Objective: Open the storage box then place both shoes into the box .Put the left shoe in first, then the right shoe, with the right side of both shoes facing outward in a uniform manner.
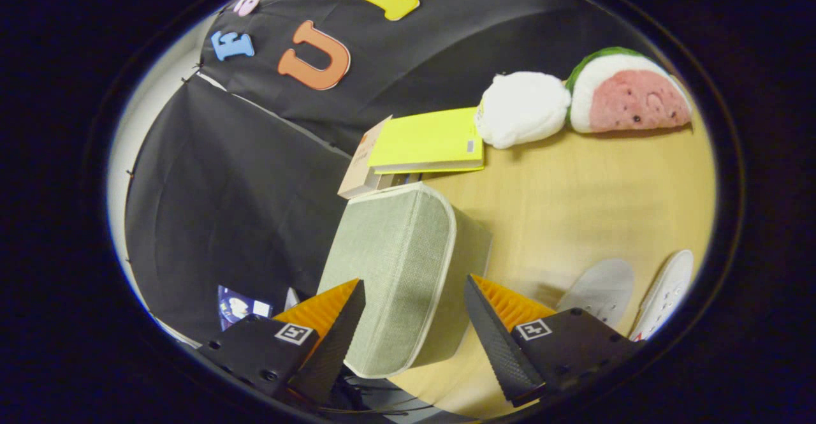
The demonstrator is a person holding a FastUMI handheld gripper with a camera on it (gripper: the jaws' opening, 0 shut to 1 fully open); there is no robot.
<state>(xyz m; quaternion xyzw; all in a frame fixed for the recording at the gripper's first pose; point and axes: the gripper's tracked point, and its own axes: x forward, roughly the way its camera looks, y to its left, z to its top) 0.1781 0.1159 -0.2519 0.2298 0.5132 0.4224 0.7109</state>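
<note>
The storage box (395,264), grey-green fabric with cream piping, stands on the wooden table (574,207) with its lid down. My gripper (413,280) is open and spread wide, and the near end of the box top sits between its fingers. Whether the fingertips (347,309) touch the fabric is unclear. Two pale shoes lie on the table to the right of the right finger: a grey-white one (602,290) and a white one (666,293) beside it, both partly cut off from sight.
Beyond the box lies a yellow book (427,140) on top of a brown one (360,169). A white plush (523,108) and a watermelon-slice plush (631,95) rest further back. A small dark card (239,306) shows left of the left finger.
</note>
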